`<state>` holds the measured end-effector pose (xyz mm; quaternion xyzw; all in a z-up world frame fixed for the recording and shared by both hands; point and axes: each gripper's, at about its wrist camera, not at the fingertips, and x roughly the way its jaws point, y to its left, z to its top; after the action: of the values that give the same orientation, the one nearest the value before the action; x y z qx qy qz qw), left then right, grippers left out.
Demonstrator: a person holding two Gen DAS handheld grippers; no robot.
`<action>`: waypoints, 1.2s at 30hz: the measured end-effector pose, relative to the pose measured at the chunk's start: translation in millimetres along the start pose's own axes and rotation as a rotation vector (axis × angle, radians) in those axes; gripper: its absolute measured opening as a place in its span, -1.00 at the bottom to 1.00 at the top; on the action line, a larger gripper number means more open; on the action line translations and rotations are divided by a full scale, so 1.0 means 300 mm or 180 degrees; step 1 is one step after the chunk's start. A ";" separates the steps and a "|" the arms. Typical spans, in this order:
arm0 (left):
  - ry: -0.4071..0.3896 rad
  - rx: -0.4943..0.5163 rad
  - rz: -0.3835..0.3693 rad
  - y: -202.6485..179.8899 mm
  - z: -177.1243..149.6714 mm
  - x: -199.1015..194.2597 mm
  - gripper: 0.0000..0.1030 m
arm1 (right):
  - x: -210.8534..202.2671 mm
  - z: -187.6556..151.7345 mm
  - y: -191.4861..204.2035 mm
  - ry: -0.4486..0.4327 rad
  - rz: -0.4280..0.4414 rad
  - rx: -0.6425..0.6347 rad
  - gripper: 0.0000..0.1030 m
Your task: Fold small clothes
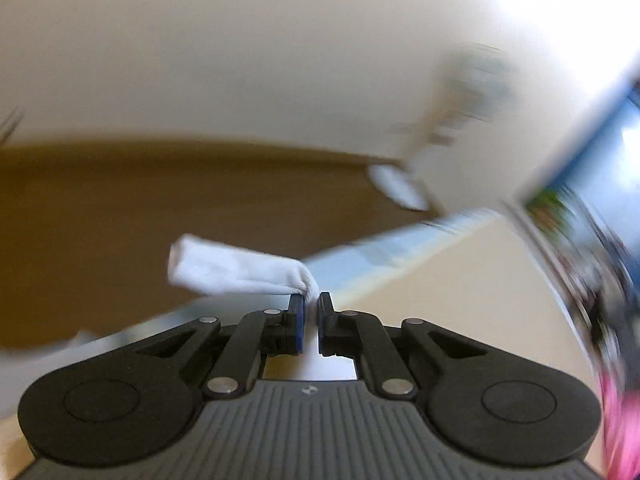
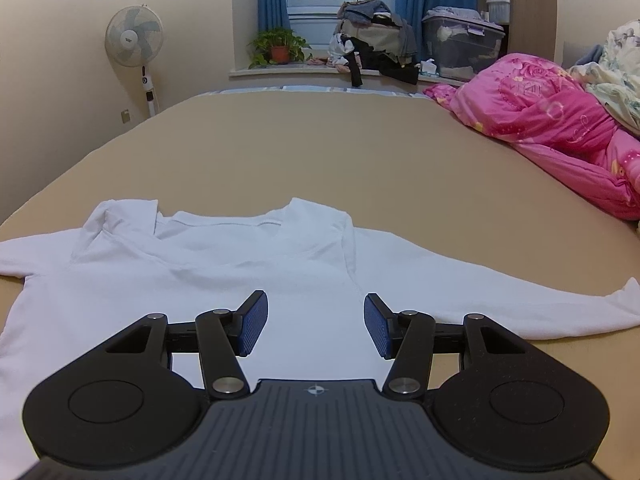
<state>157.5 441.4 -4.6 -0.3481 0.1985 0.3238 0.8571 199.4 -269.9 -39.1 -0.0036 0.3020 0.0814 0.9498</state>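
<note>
Your left claw (image 1: pixel 311 312) pinches the white shirt's (image 2: pixel 224 264) sleeve cuff (image 1: pixel 240 270) (blurred), trailing leftward; your right claw (image 2: pixel 315 326) gapes empty over its body.

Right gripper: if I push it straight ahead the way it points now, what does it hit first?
Most likely the white shirt spread on the bed. The open right gripper points over its chest toward the collar; its height above the cloth is unclear.

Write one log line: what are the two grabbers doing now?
left gripper: shut on white sleeve cuff, lifted | right gripper: open over white long-sleeved shirt | tan bed
</note>
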 end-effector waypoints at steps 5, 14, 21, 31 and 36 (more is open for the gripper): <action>0.0098 0.0995 -0.1282 -0.457 -0.237 -0.208 -0.88 | 0.015 -0.012 0.019 0.0099 0.0066 -0.0033 -0.81; 0.0943 0.1915 -0.2699 -0.801 -0.580 -0.451 -0.45 | 0.085 -0.032 0.009 0.0463 0.0502 0.0468 -0.74; 0.0744 0.2662 -0.1614 -0.701 -0.449 -0.539 -0.43 | 0.164 -0.041 0.014 0.0650 0.0712 0.0747 -0.70; 0.0676 0.2434 -0.1118 -0.471 -0.505 -0.426 -0.32 | 0.283 -0.040 0.077 0.0763 0.0979 0.0968 -0.34; 0.0822 0.2475 -0.0987 -0.487 -0.535 -0.349 -0.28 | 0.315 -0.048 0.131 0.0833 0.0983 0.0781 -0.35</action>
<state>165.8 201.3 14.1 -0.0629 0.3565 0.0464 0.9310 261.2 -217.5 -103.5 0.1477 0.4272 0.1872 0.8721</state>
